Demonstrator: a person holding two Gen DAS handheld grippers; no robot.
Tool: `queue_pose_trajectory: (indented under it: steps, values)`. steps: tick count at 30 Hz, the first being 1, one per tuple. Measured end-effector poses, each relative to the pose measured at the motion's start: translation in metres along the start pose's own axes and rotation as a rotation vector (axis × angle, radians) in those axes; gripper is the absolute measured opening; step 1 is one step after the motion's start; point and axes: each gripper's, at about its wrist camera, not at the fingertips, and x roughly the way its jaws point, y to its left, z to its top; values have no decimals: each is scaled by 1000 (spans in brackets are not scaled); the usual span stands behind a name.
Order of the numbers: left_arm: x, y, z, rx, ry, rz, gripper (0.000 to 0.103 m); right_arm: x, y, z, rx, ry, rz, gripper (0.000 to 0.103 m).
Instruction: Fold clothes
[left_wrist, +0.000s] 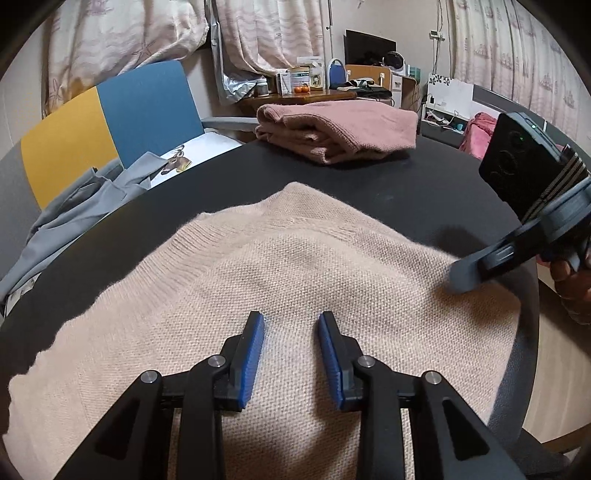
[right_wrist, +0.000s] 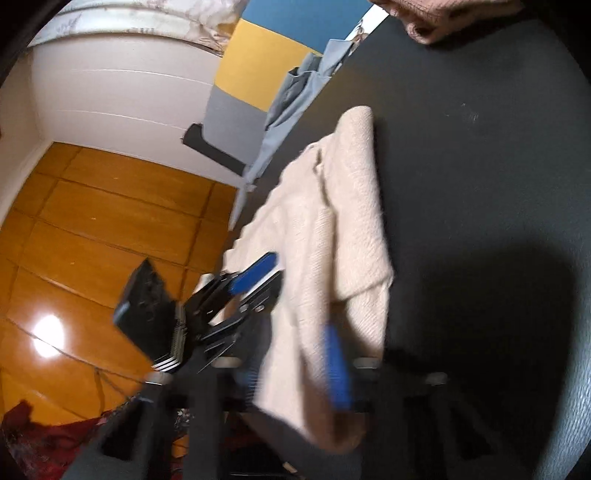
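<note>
Beige sweater spread on the round black table, both grippers at work on it.

The left gripper hovers over the knit with its blue pads parted, nothing between them. The right gripper is clamped on the sweater's edge, cloth draped over its finger. A folded pink sweater sits at the table's far side.

Beige knit sweater; black table; dusty-pink folded sweater; blue-yellow chair; blue-padded fingers.
</note>
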Motion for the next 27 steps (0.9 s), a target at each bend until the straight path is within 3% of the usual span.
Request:
queue_pose_trajectory:
  steps: [2,7,9,12,14,18,19,24,26,27]
  values:
    - [0,1,0,-3,-1,-5,31,-5,0,0,-8,-52,-84,4]
    - [0,4,-1,-18,-3,-24,31,-14,-3,-10,-15,-140,-195,5]
    - [0,4,-1,-19,-4,-23,31,-22,10,-14,-44,-198,-232,12]
    - [-1,1,0,-10,-3,-11,32,-41,47,-25,-158,-329,-293,13]
    - [-1,2,2,-11,7,-14,31,-30,73,-30,-263,-289,-381,13]
    - [-18,12,0,-99,7,-43,31,-6,63,-41,-299,-170,-483,13]
    - [-25,15,-4,-125,2,-45,31,-2,56,-44,-295,-159,-522,6]
    - [-62,40,-51,-237,-17,5,31,-10,38,-40,-175,-232,-546,0]
    - [-75,45,-69,-272,-36,3,31,-8,48,-37,-179,-230,-609,0]
    - [-82,47,-78,-288,-50,-2,31,-3,58,-38,-216,-228,-662,9]
